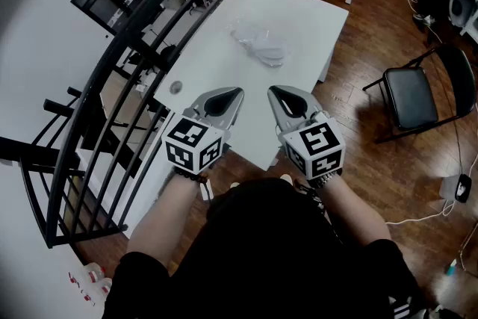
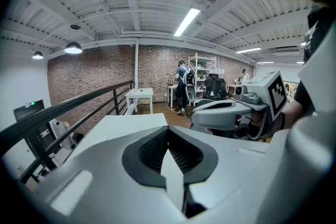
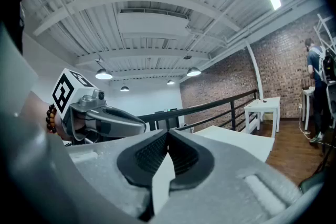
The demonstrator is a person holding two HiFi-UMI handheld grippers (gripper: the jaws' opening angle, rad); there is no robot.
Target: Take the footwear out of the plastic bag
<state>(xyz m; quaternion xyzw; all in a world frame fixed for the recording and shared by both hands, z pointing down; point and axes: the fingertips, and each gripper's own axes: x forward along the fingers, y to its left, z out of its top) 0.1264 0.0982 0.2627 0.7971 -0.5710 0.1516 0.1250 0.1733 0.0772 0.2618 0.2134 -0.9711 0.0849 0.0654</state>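
I hold my left gripper (image 1: 233, 97) and my right gripper (image 1: 278, 95) side by side above the near edge of the white table (image 1: 224, 127). There is a small gap between them, and both point toward the far edge. Each one is clenched, its 2 jaws pressed together at the tips with nothing between them. In the left gripper view the dark ribbed pads meet in a single seam, and the right gripper view shows the same.

The clear plastic bag (image 1: 256, 43) lies crumpled on the far half of the table, about midway between the left and right edges and well apart from both grippers. The footwear (image 1: 269, 54) shows through the plastic as pale shapes, and I cannot make out more than that from here.

1 small round grey disc (image 1: 175, 87) sits on the table close to its left edge. A black railing (image 1: 112, 56) runs along that left side. 1 black folding chair (image 1: 415, 97) stands on the wooden floor (image 1: 358, 160), off the table's right edge.
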